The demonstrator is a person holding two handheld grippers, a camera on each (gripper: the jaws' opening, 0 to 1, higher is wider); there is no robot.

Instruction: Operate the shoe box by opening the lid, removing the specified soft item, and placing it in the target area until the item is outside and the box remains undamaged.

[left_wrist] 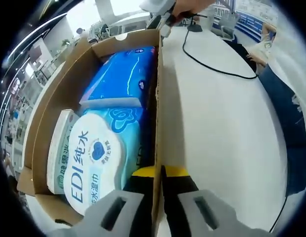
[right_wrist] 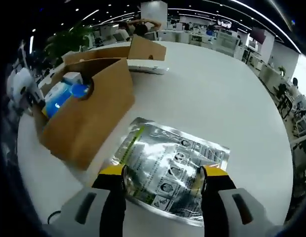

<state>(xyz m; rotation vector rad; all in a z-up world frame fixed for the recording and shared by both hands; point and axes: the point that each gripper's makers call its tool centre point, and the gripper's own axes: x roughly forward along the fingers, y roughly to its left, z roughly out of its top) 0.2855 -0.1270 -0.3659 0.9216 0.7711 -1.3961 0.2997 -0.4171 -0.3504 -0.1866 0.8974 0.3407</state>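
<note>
The open cardboard shoe box [left_wrist: 54,94] holds a white-lidded wet-wipes pack [left_wrist: 93,163] and a blue soft pack [left_wrist: 123,74]. My left gripper [left_wrist: 158,173] is shut on the box's right-hand wall, with the cardboard edge pinched between its yellow pads. In the right gripper view the box [right_wrist: 88,113] stands at the left, blue packs showing inside. A silver foil pouch [right_wrist: 172,163] lies flat on the white table beside it. My right gripper [right_wrist: 162,173] is open, its jaws straddling the pouch's near end.
A black cable [left_wrist: 212,64] runs across the white table [left_wrist: 227,128] right of the box. At the box's far corner a hand [left_wrist: 185,10] holds a white object. A cardboard flap [right_wrist: 145,49] and flat white piece [right_wrist: 148,67] lie behind the box. Office desks stand beyond.
</note>
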